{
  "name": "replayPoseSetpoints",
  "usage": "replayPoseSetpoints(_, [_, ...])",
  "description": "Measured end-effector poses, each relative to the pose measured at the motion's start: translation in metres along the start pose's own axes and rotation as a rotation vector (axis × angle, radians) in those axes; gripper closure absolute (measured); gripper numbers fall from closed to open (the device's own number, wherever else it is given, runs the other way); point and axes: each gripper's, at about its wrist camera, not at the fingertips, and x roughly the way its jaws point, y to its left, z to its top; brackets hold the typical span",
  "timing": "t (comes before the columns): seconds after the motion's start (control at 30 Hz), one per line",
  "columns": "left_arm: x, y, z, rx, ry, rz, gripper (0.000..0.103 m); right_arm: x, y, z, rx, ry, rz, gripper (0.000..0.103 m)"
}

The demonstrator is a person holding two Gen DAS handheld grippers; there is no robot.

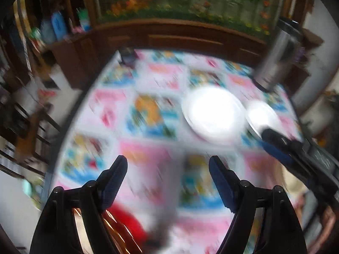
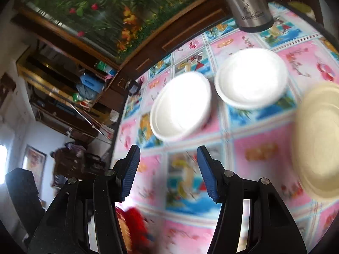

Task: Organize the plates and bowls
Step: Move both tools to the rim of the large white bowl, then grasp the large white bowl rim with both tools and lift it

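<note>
Jaws of both grippers apart, empty (above tablecloth [image 2: 260, 148]), white bowls [image 2: 182, 105] nr

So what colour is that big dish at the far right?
Cream or pale beige dish, unlike the two white ones; the right wrist view shows it best.

Two white bowls [image 2: 181, 105] [image 2: 252, 78] stand on the bench [image 2: 243, 148]. One cream plate [image 2: 317, 139] lies at its right. One steel flask [image 2: 247, 4] stands behind.

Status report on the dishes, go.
Left tool and right tool both open, empty. Two white bowls and a cream plate sit apart on the tablecloth. Steel flask stands behind them.
</note>
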Motion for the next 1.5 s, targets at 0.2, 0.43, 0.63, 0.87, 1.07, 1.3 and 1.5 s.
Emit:
replayPoseSetpoints(0.2, [0.062, 0.006, 0.056, -0.054, 0.065, 0.061, 0.024, 0.039, -0.015, 0.028, 0.121, 0.115, -0.062, 0.041])
replayPoseSetpoints(0.43, [0.126, 0.001, 0.070, -0.069, 0.141, 0.023, 0.024, 0.059, -0.034, 0.039, 0.154, 0.098, -0.117, 0.041])
replayPoseSetpoints(0.63, [0.146, -0.008, 0.075, -0.098, 0.154, 0.004, 0.024, 0.082, -0.044, 0.040, 0.158, 0.097, -0.134, 0.041])
replayPoseSetpoints(0.87, [0.153, -0.023, 0.075, -0.065, 0.165, 0.002, 0.024, 0.090, -0.049, 0.038, 0.172, 0.092, -0.118, 0.041])
replayPoseSetpoints(1.07, [0.155, -0.022, 0.073, -0.053, 0.170, 0.044, 0.024, 0.095, -0.050, 0.036, 0.169, 0.085, -0.110, 0.041])
replayPoseSetpoints(1.3, [0.158, -0.026, 0.072, -0.039, 0.182, 0.058, 0.049, 0.094, -0.057, 0.037, 0.182, 0.066, -0.091, 0.053])
replayPoseSetpoints(1.5, [0.159, -0.030, 0.068, -0.049, 0.186, 0.029, 0.069, 0.099, -0.058, 0.037, 0.160, 0.073, -0.107, 0.078])
